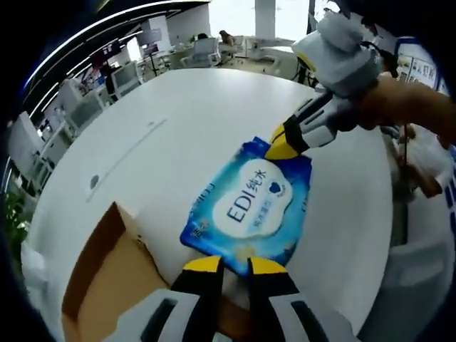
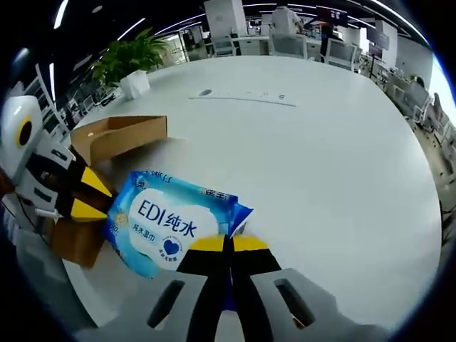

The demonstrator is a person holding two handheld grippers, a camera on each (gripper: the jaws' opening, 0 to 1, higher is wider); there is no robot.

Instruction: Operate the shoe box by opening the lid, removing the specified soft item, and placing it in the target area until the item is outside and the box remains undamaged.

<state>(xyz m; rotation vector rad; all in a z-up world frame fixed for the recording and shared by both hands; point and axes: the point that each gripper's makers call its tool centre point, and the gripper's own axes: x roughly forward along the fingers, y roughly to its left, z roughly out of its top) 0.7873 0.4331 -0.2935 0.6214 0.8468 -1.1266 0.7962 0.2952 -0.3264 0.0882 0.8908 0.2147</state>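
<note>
Left gripper (image 1: 228, 265): yellow-tipped jaws nearly closed on the near edge of the wet-wipes pack (image 1: 248, 206). Right gripper (image 2: 228, 244): jaws pinched together on the opposite edge. The pack hangs between them over the white table (image 2: 320, 157), beside the open cardboard shoe box (image 2: 117, 135). Judged step: carrying to placement; next, lower it flat and release. The target area is not identifiable; the box interior is hidden.
</note>
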